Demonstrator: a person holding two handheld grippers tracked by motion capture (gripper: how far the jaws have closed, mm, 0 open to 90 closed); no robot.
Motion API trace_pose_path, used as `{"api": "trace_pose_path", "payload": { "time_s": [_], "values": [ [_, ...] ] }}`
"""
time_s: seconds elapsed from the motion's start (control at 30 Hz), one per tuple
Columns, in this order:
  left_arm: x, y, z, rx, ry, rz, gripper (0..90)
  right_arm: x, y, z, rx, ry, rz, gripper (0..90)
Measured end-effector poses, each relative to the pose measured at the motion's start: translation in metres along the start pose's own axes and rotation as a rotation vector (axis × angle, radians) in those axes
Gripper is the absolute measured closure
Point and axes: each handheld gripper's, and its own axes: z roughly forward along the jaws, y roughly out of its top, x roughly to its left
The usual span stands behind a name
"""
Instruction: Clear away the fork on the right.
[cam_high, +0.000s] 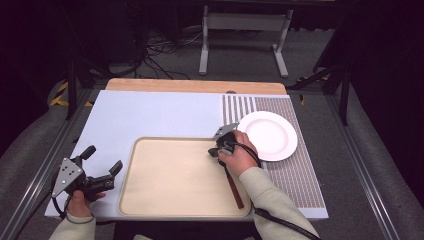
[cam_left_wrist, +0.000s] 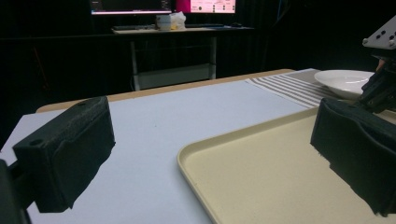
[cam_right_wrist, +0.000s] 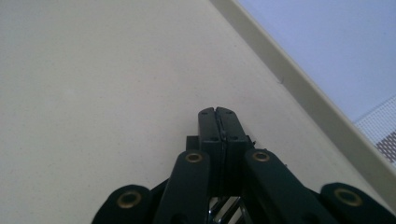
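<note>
Over tray (cam_high: 150, 200): right tool (cam_right_wrist: 215, 111) closed empty; brown-handled utensil (cam_high: 234, 189) behind it.

**Lab / data-collection rig, not a home**

Dark room with black surrounds. Grey carpeted floor (cam_high: 240, 55) with loose black cables (cam_high: 160, 50) trailing across it. Work table framed by aluminium extrusion rails (cam_high: 357, 165), yellow-black hazard tape (cam_high: 60, 95) at the left corner. Grey metal stand legs (cam_high: 245, 30) behind the table. Left gripper view shows a far desk (cam_left_wrist: 182, 31) carrying lit monitors (cam_left_wrist: 163, 5). Tabletop staged: pale blue sheet (cam_high: 150, 115), striped grey placemat (cam_high: 295, 170), beige plastic tray (cam_high: 175, 175), white round plate (cam_high: 270, 134)
</note>
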Motion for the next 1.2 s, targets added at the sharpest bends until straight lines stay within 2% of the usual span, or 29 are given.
{"api": "trace_pose_path", "payload": {
  "time_s": [0.57,1.2],
  "values": [
    [0.000,0.000,0.001,0.004,0.002,0.002,0.0,-0.014,-0.011,-0.012,0.020,-0.064,0.053,90.0],
    [0.000,0.000,0.001,0.008,0.002,0.001,0.0,-0.026,-0.019,-0.023,0.040,-0.111,0.081,90.0]
  ]
}}
